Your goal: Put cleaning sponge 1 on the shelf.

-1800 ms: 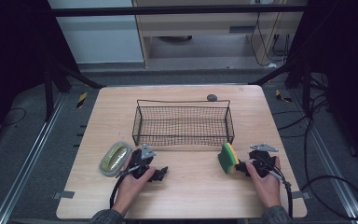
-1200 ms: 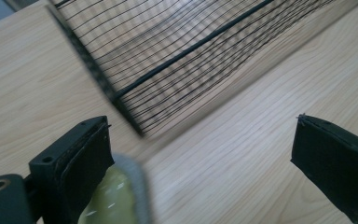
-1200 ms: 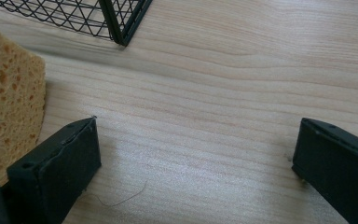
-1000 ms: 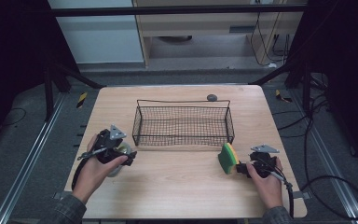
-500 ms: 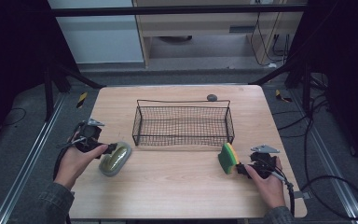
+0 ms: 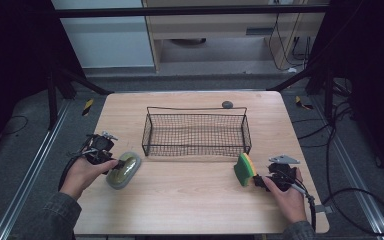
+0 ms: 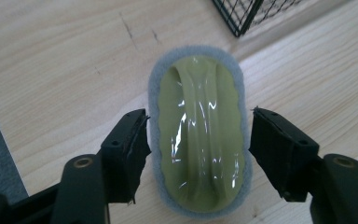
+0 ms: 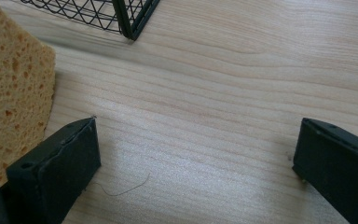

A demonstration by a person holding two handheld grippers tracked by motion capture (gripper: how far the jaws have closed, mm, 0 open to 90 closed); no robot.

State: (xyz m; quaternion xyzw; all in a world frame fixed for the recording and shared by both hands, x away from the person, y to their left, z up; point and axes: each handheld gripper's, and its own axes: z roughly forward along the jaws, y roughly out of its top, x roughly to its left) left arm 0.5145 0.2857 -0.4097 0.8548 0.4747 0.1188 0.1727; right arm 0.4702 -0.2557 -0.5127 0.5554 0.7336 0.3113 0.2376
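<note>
Scrubber pad (image 7: 199, 140), green handle up, lies flat on worktop (image 6: 190, 200) just left of wire basket (image 6: 196, 131) — left tongs (image 7: 198, 154) gape astride it, poised to pinch. Right tongs (image 8: 196, 163) open, empty — sponge (image 6: 244, 169) beside them.

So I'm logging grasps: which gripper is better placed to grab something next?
Left. The left gripper straddles the oval green scrubber, jaws open. The right gripper's jaws bracket bare table.

high view overhead, tongs views close tabletop (image 6: 190, 200)
</note>
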